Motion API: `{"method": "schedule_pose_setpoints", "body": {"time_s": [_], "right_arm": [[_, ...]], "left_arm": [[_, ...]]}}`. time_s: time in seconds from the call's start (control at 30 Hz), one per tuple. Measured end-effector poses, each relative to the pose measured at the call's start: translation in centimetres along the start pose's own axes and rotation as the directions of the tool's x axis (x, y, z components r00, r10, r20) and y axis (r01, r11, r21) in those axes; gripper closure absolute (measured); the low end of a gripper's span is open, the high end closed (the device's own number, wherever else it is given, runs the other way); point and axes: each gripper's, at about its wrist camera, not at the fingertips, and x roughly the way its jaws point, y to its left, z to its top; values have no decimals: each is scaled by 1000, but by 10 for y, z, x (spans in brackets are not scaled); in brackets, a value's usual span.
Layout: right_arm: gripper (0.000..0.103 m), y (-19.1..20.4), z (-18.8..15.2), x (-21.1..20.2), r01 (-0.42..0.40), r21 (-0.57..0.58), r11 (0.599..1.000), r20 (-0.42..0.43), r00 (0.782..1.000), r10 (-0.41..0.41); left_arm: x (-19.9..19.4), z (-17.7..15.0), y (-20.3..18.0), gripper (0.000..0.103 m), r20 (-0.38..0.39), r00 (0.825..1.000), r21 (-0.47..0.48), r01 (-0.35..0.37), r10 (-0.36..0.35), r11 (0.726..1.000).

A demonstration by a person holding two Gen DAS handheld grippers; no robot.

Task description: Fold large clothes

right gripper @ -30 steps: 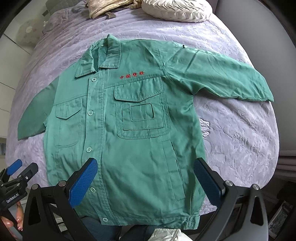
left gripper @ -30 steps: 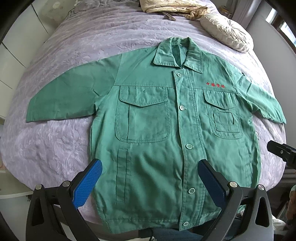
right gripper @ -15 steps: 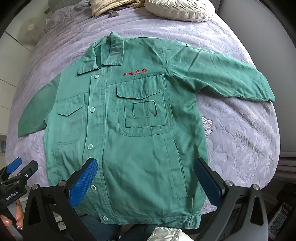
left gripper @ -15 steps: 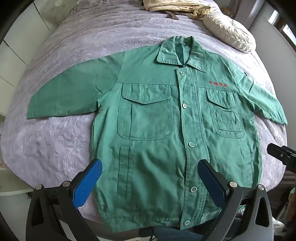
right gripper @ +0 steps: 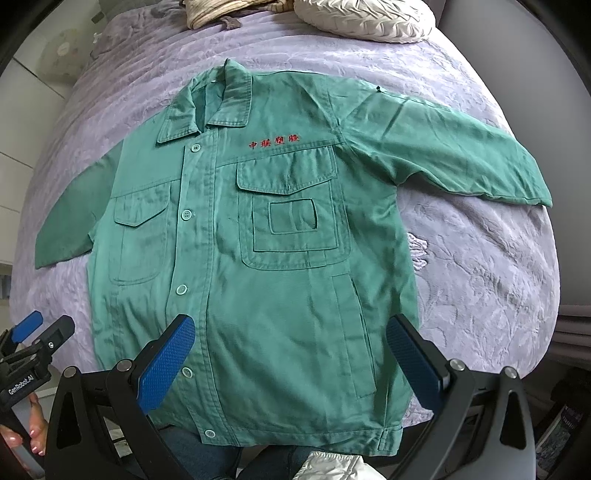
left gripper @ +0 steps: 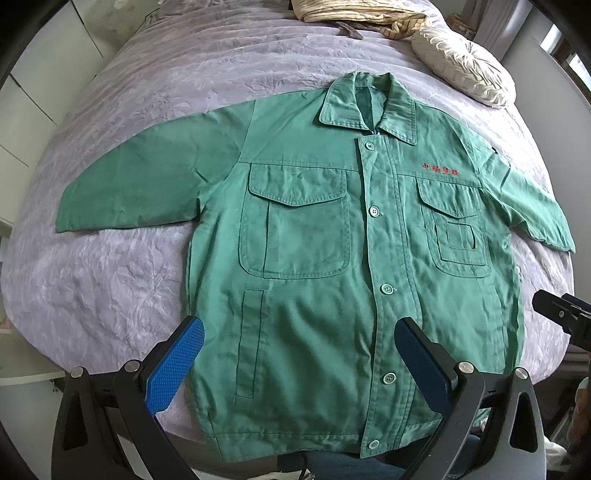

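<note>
Lavender quilted bedding (left gripper: pixel 122 280) fills both views, so you are working on a bed, not a table. Start at your own fingers: the left gripper (left gripper: pixel 299 365) has its blue pads (left gripper: pixel 173 369) spread wide, nothing between them, hovering over the lower hem at the bottom of the left wrist frame. Your right gripper (right gripper: pixel 291 362) is the same, pads (right gripper: pixel 166 363) set far apart and empty, above the hem at the bottom of its own frame.

Moving outward, the green jacket (left gripper: pixel 314 266) lies flat and face up in the middle of each frame, buttoned down the front, collar (left gripper: pixel 369 107) towards the top. Its sleeves run out sideways: one sleeve (left gripper: pixel 147 184) reaches the left of the left wrist frame, the other sleeve (right gripper: pixel 461 155) reaches the right of the right wrist frame. Further out, a cream cushion (right gripper: pixel 362 18) and a striped bundle of cloth (left gripper: pixel 354 14) sit at the top edge, well apart from the jacket.

By my reading, no fold has been made yet (the garment is fully spread), so you are at the approach. The next move likely calls for bringing each gripper down to pinch an edge, a cuff or a hem corner, taking both layers cleanly before you lift and carry it across the chest.
</note>
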Motion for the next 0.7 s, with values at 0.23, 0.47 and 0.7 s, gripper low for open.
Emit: {"method": "schedule_pose_setpoints", "body": {"time_s": [0.23, 0.47, 0.7], "right_arm": [[0, 1, -1, 0, -1, -2, 1000, -2, 1000, 1], [0, 1, -1, 0, 0, -1, 1000, -2, 1000, 0], [0, 0, -1, 0, -1, -2, 1000, -3, 1000, 1]], "left_arm": [[0, 0, 1, 0, -1, 1000, 0, 0, 0, 1000], [0, 0, 1, 0, -1, 1000, -1, -2, 2, 1000], [1, -1, 2, 0, -1, 1000, -3, -3, 3, 1000]]}}
